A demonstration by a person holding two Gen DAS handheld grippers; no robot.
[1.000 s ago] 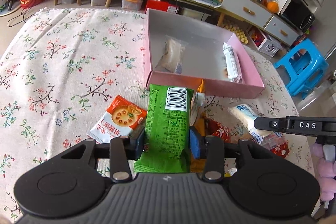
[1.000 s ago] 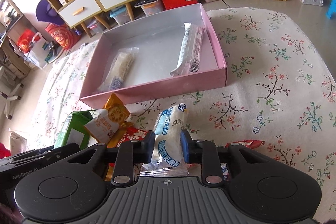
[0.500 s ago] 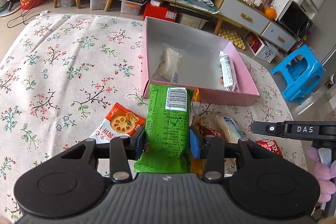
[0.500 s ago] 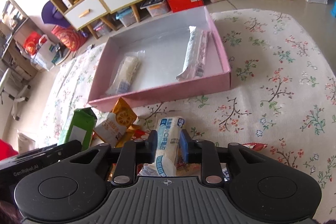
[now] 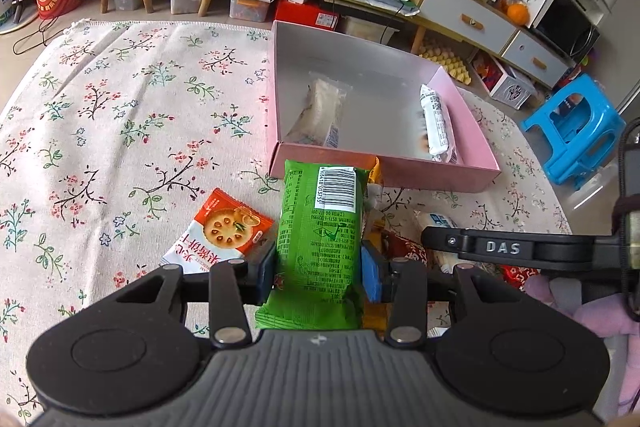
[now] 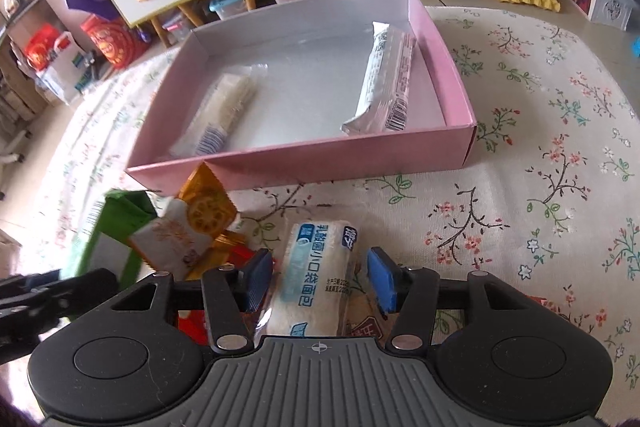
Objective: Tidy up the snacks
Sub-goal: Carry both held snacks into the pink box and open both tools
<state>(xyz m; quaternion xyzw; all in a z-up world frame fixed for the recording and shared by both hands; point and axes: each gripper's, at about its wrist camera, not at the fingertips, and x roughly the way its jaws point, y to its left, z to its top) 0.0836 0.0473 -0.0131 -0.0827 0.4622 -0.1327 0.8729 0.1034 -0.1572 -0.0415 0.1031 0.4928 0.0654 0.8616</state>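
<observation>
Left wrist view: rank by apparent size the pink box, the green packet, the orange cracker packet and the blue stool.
1. pink box
2. green packet, inflated by nearness to the camera
3. and 4. blue stool and orange cracker packet look alike; unranked, since the packet is partly hidden.

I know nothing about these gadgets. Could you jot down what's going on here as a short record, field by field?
Setting: floral tablecloth on a table, in a cluttered room
Container: pink box, open, no lid on it
Inside box: clear-wrapped snack toward one side, white packet at the other
Left gripper: clamped on a green packet, barcode end pointing at the box
Right gripper: jaws opening, pads clear of the blue-and-white bread packet between them
Loose snacks: orange cracker packet and others piled in front of the box
</observation>
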